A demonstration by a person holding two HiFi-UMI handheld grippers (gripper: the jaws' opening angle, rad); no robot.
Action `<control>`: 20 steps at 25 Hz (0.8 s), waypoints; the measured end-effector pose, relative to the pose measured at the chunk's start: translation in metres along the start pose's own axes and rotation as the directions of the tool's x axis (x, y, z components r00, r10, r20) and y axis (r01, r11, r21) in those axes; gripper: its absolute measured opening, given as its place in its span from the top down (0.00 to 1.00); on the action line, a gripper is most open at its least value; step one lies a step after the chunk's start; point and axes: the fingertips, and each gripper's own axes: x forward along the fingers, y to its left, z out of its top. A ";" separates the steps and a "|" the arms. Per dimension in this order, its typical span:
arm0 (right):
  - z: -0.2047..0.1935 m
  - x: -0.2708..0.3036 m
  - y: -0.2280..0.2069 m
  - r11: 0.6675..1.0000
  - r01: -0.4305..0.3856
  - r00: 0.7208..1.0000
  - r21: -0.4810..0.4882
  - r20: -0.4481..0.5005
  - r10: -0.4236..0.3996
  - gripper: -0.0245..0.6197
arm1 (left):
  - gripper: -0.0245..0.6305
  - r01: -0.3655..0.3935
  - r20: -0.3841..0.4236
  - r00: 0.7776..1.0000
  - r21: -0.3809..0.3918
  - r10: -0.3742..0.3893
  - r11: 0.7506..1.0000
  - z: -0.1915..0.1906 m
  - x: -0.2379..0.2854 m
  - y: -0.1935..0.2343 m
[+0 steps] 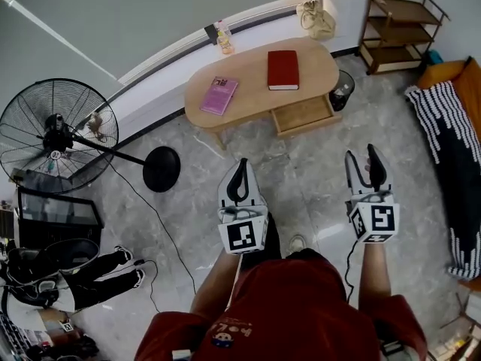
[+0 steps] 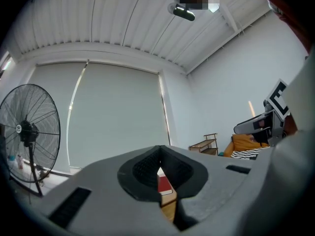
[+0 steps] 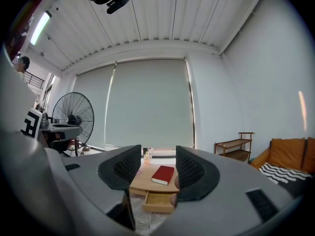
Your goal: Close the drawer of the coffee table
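Note:
An oval wooden coffee table [image 1: 248, 89] stands ahead by the window wall. Its drawer [image 1: 304, 114] is pulled out on the near right side and looks empty. A red book [image 1: 283, 70] and a pink book [image 1: 219, 95] lie on top. Both grippers are held over the floor, well short of the table. My left gripper [image 1: 242, 164] has its jaws together on nothing; in the left gripper view [image 2: 158, 154] only a slit shows the red book [image 2: 164, 183]. My right gripper [image 1: 364, 160] is open and empty, framing the drawer [image 3: 158, 200] and red book [image 3: 163, 174].
A large standing fan [image 1: 56, 130] with a round base [image 1: 161, 168] and a trailing cable is at the left. A black wastebasket [image 1: 342, 89] sits right of the table, a wooden shelf [image 1: 398, 28] behind it, a sofa with a striped blanket [image 1: 451, 149] at far right.

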 end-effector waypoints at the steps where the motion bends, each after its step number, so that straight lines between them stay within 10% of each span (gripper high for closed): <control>1: -0.001 0.007 0.002 1.000 0.004 1.000 -0.005 -0.004 -0.004 0.62 | 0.95 0.006 0.002 1.000 -0.003 -0.006 1.000 -0.002 0.007 0.004; 20: 0.023 0.225 0.089 0.994 -0.010 0.999 -0.105 -0.049 0.005 0.62 | 0.95 0.069 0.013 0.998 -0.007 -0.069 0.998 -0.033 0.168 0.161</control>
